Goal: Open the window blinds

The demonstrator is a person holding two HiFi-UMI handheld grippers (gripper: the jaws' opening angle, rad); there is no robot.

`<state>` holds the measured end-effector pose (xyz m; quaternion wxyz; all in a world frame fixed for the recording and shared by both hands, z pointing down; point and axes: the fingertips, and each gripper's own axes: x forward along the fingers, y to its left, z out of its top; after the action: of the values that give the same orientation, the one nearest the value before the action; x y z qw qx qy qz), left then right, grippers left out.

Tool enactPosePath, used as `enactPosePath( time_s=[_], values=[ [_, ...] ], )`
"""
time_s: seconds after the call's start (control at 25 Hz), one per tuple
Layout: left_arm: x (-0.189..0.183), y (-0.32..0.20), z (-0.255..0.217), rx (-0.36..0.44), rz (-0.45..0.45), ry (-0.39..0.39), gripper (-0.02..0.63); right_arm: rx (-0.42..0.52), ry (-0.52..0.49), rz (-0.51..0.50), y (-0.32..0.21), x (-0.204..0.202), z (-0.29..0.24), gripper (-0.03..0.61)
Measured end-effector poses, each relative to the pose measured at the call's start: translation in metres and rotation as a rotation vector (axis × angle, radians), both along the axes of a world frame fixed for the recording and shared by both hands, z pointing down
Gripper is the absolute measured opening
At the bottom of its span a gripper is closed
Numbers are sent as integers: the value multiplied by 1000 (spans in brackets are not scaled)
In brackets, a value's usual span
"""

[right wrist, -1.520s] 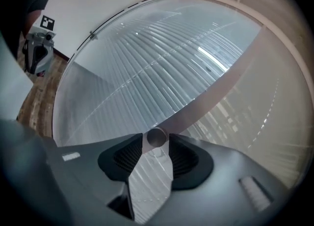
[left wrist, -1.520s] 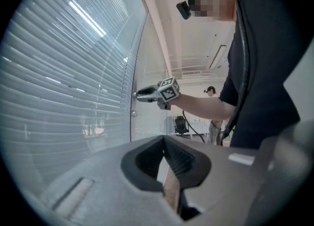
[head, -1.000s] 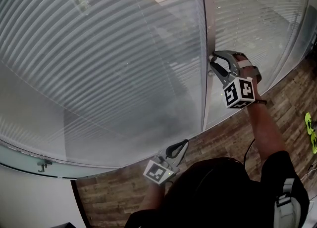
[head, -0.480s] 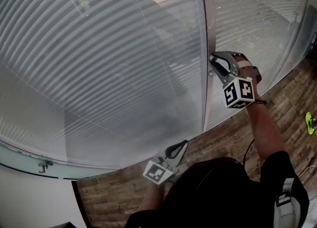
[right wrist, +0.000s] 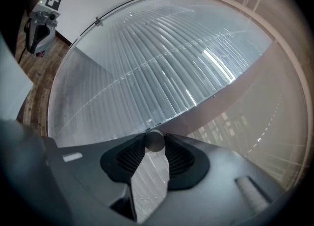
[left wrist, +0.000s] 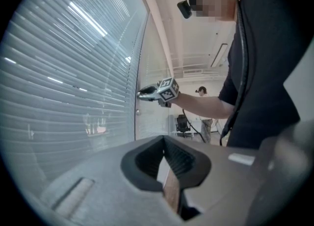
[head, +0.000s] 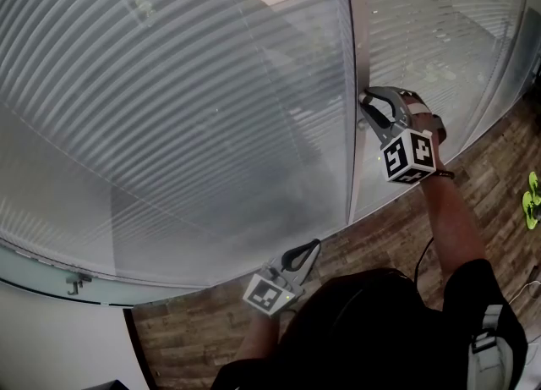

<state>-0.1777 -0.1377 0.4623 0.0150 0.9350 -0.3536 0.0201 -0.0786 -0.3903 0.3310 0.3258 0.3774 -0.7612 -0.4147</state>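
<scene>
Head view gives us the window blinds (head: 169, 84) spread across the curved glass, their horizontal slats covering the panes. Our right forearm (head: 446, 211) reaches out about level to the upright window frame (head: 356, 33). There the right gripper (head: 366, 102) pinches a small round metal knob (right wrist: 155, 140) between its jaw tips. Our left gripper (head: 313, 247) sits low by the body, well apart from the knob, its jaws pressed together on nothing.

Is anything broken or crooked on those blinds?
No, nothing stands out. The slats lie even and parallel, none bent or hanging. The right hand-held gripper is clamped on a small round knob by the window frame.
</scene>
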Motion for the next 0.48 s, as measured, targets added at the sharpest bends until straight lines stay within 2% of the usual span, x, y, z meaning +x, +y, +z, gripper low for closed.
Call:
enactPosePath(
  time_s=[0.48],
  values=[
    [-1,0,1,-1,6,3,5,-101,-201,5,-1,2,-4,121]
  ],
)
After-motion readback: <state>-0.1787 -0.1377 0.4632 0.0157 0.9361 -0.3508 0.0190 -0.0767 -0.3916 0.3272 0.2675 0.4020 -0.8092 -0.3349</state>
